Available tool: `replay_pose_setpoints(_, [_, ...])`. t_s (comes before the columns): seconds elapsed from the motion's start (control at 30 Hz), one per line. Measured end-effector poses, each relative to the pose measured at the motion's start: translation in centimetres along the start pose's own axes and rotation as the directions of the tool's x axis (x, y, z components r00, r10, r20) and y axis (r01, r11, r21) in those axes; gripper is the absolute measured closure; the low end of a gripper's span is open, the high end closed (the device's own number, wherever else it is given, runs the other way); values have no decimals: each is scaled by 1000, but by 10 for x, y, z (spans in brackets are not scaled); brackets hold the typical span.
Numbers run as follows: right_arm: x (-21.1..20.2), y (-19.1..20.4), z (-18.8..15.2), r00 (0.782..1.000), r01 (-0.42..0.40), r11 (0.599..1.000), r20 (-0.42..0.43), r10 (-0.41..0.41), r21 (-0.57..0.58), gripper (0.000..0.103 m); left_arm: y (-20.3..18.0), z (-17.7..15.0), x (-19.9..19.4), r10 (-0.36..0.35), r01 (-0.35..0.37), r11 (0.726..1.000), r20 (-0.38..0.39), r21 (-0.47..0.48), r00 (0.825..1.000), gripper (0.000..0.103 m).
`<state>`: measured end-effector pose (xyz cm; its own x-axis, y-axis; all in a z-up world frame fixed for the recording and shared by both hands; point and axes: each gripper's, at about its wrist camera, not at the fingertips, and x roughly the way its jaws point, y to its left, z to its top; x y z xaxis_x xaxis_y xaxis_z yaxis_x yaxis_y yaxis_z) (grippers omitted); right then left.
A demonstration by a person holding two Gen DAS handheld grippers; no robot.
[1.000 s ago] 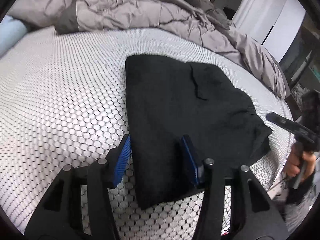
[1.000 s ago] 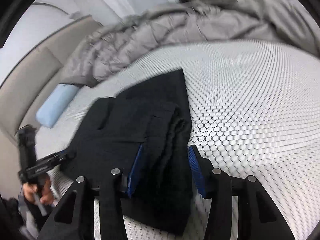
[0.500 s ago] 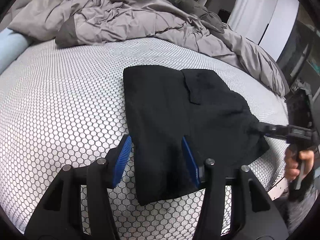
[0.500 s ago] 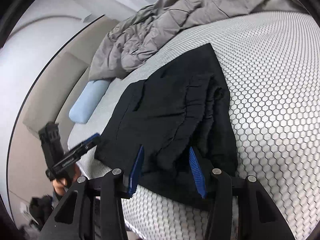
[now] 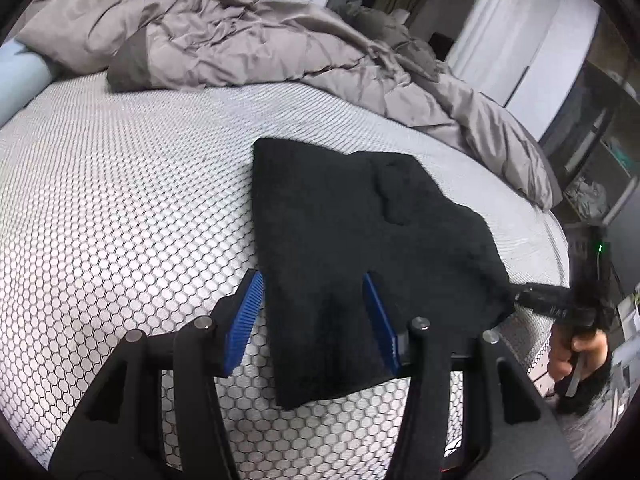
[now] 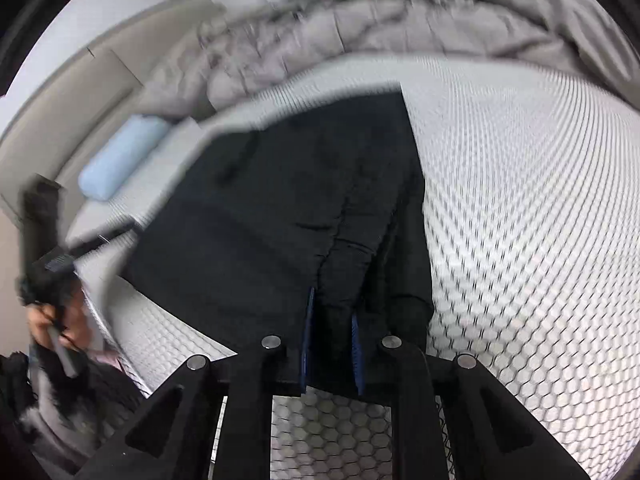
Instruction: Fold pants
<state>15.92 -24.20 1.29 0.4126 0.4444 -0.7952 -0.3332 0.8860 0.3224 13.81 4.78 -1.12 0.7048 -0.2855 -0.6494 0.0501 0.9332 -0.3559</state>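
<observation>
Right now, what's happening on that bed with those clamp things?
A person is folding black pants on the honeycomb-patterned mattress, a handheld gripper in each hand. The right gripper has just closed, pinching a bunched edge of the fabric. The left gripper straddles the opposite corner, jaws open, not gripping.
</observation>
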Motion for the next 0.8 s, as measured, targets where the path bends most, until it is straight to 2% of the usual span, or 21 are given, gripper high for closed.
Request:
replay_pose_setpoints(0.07, [-12, 0, 4, 998, -40, 999, 40, 39, 17, 81, -11, -1, -2, -32, 31, 999, 20, 34, 999, 50])
replay_pose_setpoints(0.1, [-22, 0, 5, 996, -45, 999, 78, 44, 12, 75, -17, -3, -1, -45, 44, 998, 25, 49, 999, 45])
replay_pose_setpoints(0.13, [-30, 0, 7, 993, -35, 999, 113, 34, 9, 66, -23, -4, 2, -52, 51, 997, 25, 63, 998, 43])
replay_pose_setpoints(0.2, [-36, -5, 8, 989, -36, 999, 145, 33, 22, 60, -41, -9, 18, -65, 66, 993, -16, 102, 998, 43])
replay_pose_setpoints(0.3, [-10, -15, 13, 995, -72, 995, 81, 65, 76, 60, -65, -20, 45, -34, 53, 980, -100, 194, 994, 43])
replay_pose_setpoints(0.4, [15, -23, 15, 997, -80, 992, 19, 79, 101, 62, -85, -32, 60, 87, -52, 947, -99, 317, 991, 39])
replay_pose_setpoints(0.43, [17, -21, 17, 997, -80, 992, 20, 78, 99, 65, -88, -35, 61, 90, -55, 943, -94, 329, 991, 37])
replay_pose_setpoints(0.5, [6, -13, 20, 994, -96, 993, 62, 92, 63, 84, -90, -37, 59, 75, -40, 944, -96, 327, 993, 33])
replay_pose_setpoints(0.53, [2, -8, 20, 991, -108, 993, 81, 104, 44, 86, -89, -38, 59, 68, -34, 946, -97, 322, 993, 33])
replay_pose_setpoints(0.6, [-10, 0, 18, 990, -105, 995, 99, 104, 0, 86, -89, -40, 60, 60, -26, 945, -95, 327, 994, 33])
replay_pose_setpoints(0.7, [15, 1, 11, 1000, 19, 998, -1, -19, -63, 80, -90, -42, 58, 66, -30, 938, -95, 345, 993, 33])
replay_pose_setpoints(0.77, [14, -5, 12, 1000, -4, 1000, 13, 4, -12, 73, -87, -40, 50, 51, -18, 945, -91, 325, 995, 33])
replay_pose_setpoints(0.8, [7, -3, 15, 999, 1, 1000, 43, -1, -9, 71, -85, -37, 44, 21, 7, 953, -88, 302, 996, 33])
